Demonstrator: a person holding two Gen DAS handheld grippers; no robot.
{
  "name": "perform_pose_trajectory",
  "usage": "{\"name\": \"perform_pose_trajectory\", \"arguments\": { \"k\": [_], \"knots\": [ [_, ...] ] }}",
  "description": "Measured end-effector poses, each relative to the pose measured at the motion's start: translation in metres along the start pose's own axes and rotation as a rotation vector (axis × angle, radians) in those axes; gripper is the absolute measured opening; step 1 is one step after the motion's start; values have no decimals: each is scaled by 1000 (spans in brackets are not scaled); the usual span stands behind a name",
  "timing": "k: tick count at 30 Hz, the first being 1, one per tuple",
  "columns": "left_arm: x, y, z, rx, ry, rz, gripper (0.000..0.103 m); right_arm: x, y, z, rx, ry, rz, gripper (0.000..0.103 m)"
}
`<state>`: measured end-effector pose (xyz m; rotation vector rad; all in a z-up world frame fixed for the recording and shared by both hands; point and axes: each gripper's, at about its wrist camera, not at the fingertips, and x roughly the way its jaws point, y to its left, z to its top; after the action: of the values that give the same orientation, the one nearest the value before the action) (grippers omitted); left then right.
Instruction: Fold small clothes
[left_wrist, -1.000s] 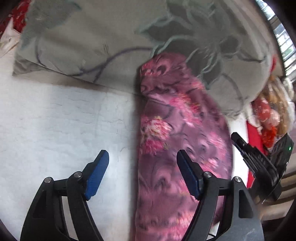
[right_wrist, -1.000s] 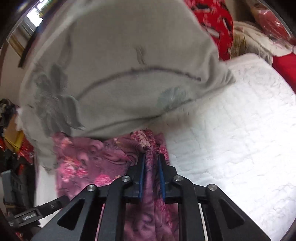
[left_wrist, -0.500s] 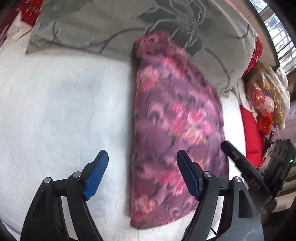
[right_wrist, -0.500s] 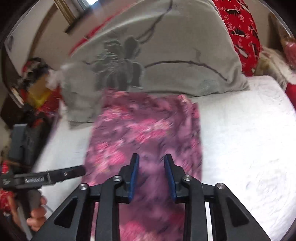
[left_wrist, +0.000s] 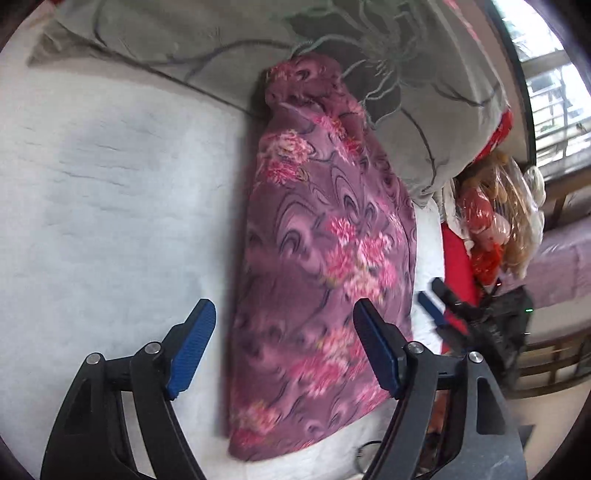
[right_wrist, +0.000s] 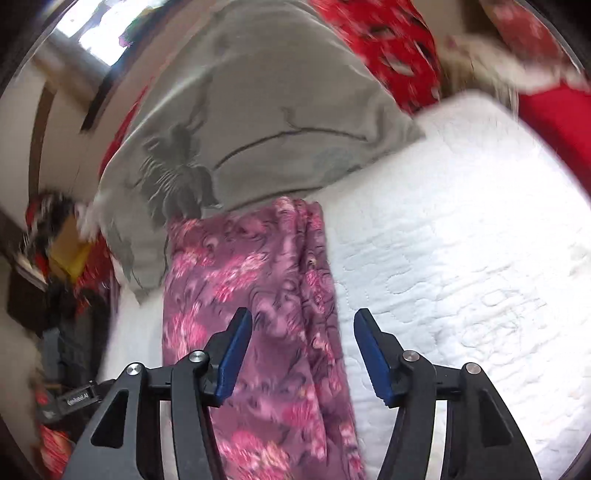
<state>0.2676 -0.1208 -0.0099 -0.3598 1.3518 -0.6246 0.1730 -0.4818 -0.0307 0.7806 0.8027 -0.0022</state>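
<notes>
A purple garment with pink flowers (left_wrist: 321, 266) lies folded lengthwise on the white quilted bed (left_wrist: 110, 206), its far end against a grey pillow. My left gripper (left_wrist: 284, 347) is open and empty above its near part. My right gripper (right_wrist: 301, 354) is open and empty above the garment (right_wrist: 258, 295), over its right edge. The right gripper also shows at the right of the left wrist view (left_wrist: 454, 314).
A large grey pillow with a flower print (left_wrist: 369, 55) (right_wrist: 258, 122) lies at the head of the bed. Red cushions (right_wrist: 388, 44) and bagged items (left_wrist: 495, 221) sit beyond. A window (left_wrist: 554, 74) is at the far right.
My right gripper was shut on the garment's edge, then let go and opened wide. The garment has settled flat on the bed. My left gripper stayed open.
</notes>
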Motion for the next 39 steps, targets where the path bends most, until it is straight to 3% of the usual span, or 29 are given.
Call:
{"name": "perform_pose_trajectory", "arguments": {
  "k": [4, 6, 9, 11, 12, 13, 14, 15, 17, 26, 32, 39],
  "knots": [
    [19, 5, 6, -55, 47, -71, 77, 35, -6, 2, 18, 45, -15, 61],
    [24, 5, 11, -64, 50, -79, 77, 46, -7, 6, 20, 40, 19, 65],
    [14, 14, 12, -86, 42, -103, 77, 61, -4, 15, 23, 73, 105, 71],
    [6, 16, 10, -85, 39, -102, 77, 68, 2, 16, -16, 78, 80, 69],
    [5, 14, 9, -82, 29, -96, 72, 68, 8, 16, -46, 68, 52, 65],
    [6, 9, 10, -71, 19, -80, 63, 67, 11, 15, -65, 60, 31, 47],
    [6, 5, 9, -43, 13, -47, 46, 67, 16, 14, -82, 56, 26, 33],
    [6, 0, 7, -12, 4, -15, 37, 63, 19, 11, -99, 35, 25, 30],
    [1, -6, 4, 13, -14, 3, 27, 51, 26, 6, -135, -1, 8, 27],
    [-65, -22, -34, 94, -108, 51, 27, -4, 82, -28, -231, -69, -9, 26],
    [-73, -27, -39, 128, -155, 93, 27, -19, 117, -63, -241, -60, 17, 26],
    [-74, -11, -39, 92, -178, 125, 27, -14, 153, -98, -266, -38, 30, 26]
  ]
}}
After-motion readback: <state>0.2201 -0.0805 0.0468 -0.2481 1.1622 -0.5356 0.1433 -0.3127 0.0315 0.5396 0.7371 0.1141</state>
